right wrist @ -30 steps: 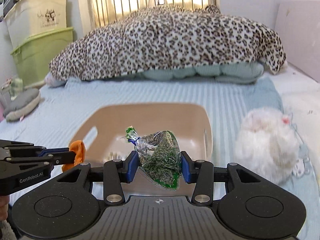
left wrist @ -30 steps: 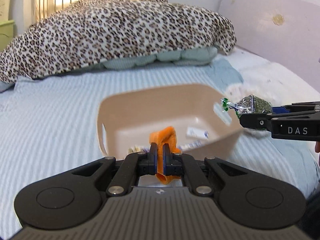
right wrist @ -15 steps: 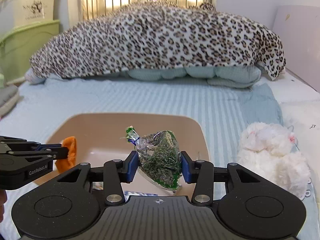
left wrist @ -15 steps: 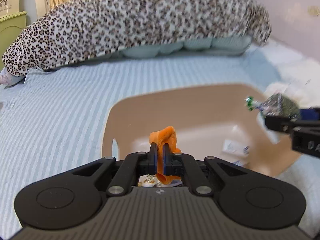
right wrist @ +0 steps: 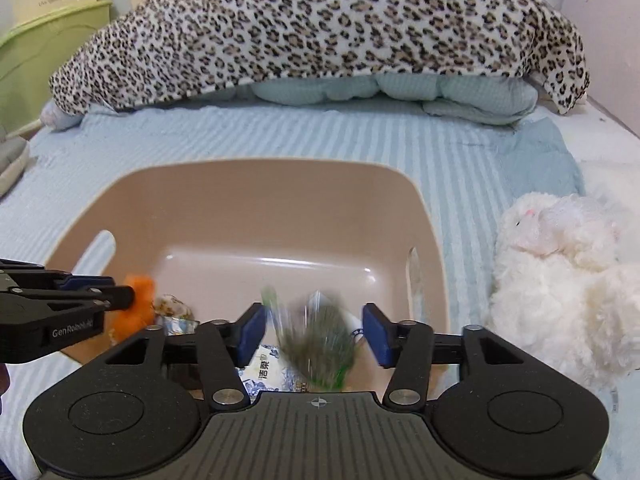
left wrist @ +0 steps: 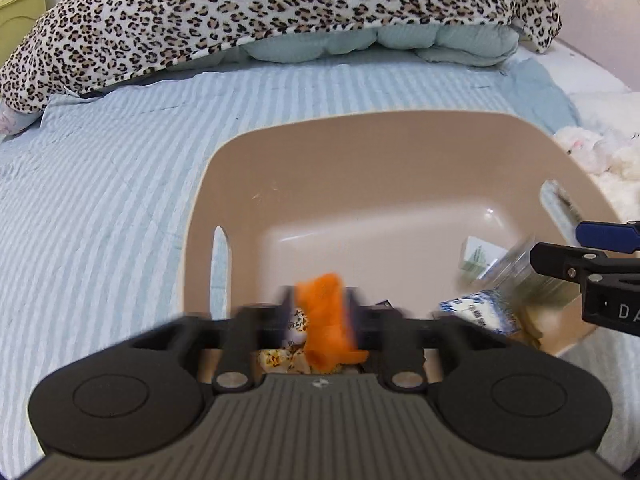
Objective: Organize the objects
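Note:
A tan plastic basin (left wrist: 400, 148) (right wrist: 260, 184) sits on the striped bed. My left gripper (left wrist: 318, 312) hangs over its near left corner; its jaws are blurred and parted a little around an orange cloth (left wrist: 324, 316), which also shows in the right wrist view (right wrist: 138, 304). My right gripper (right wrist: 316, 332) is open over the basin's near right side. A clear bag of green herbs (right wrist: 320, 344), blurred, drops between its blue pads (right wrist: 376, 332). Small packets (left wrist: 480, 312) lie in the basin.
A white plush toy (right wrist: 560, 280) lies on the bed right of the basin. A leopard-print blanket (right wrist: 320, 32) covers pillows at the far end. Green storage bins (right wrist: 40, 52) stand at the far left.
Both grippers moved forward and down over the basin. My right gripper opened and the herb bag is falling out. My left gripper's jaws have spread slightly around the orange cloth.

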